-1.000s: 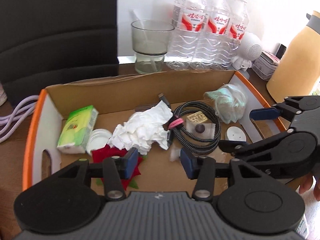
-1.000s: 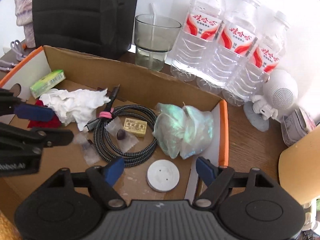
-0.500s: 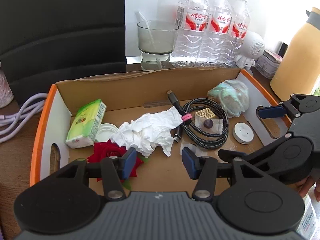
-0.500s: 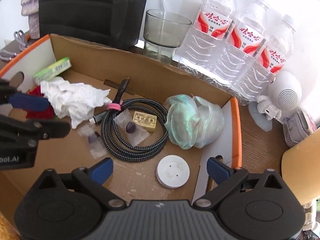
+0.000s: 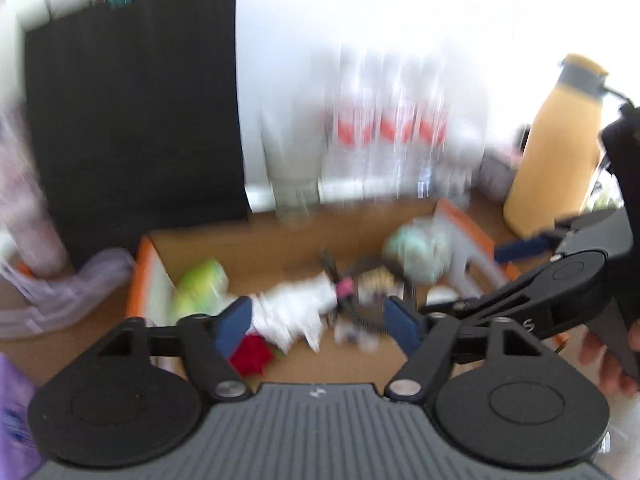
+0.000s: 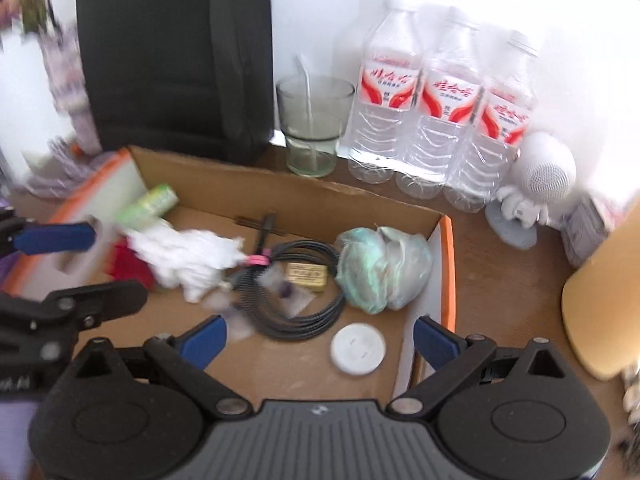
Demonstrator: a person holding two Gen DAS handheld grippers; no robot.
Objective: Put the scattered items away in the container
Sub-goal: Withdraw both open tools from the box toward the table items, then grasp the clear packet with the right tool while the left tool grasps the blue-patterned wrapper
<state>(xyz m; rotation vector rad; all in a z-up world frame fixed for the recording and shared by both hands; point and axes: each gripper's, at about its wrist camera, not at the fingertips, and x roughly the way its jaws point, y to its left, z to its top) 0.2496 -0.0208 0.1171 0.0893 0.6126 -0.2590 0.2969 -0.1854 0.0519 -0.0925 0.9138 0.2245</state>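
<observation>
An orange-edged cardboard box [image 6: 320, 208] holds a crumpled white tissue [image 6: 188, 256], a coiled black cable [image 6: 300, 330], a green tissue pack [image 6: 154, 204], a red flower [image 6: 128, 264], a pale green plastic bag [image 6: 380, 272], a white disc [image 6: 358, 350] and a small yellow box [image 6: 307, 276]. My right gripper [image 6: 320, 340] hangs above the box's near right corner, open wide and empty. The left wrist view is blurred. In it my left gripper [image 5: 316, 326] hovers over the tissue [image 5: 296, 312] and flower [image 5: 252, 354], its jaws opening with nothing between them.
Behind the box stand three water bottles [image 6: 440, 100], a glass with a straw [image 6: 314, 120] and a black chair back [image 6: 172, 60]. A white astronaut speaker [image 6: 536, 184] and a yellow jug [image 5: 556, 148] are at the right. Pale cables [image 5: 60, 296] lie left of the box.
Both grippers have lifted and drawn back from the box, which now looks smaller. The left jaws have spread wider and the right jaws opened fully. The left wrist view has become blurred.
</observation>
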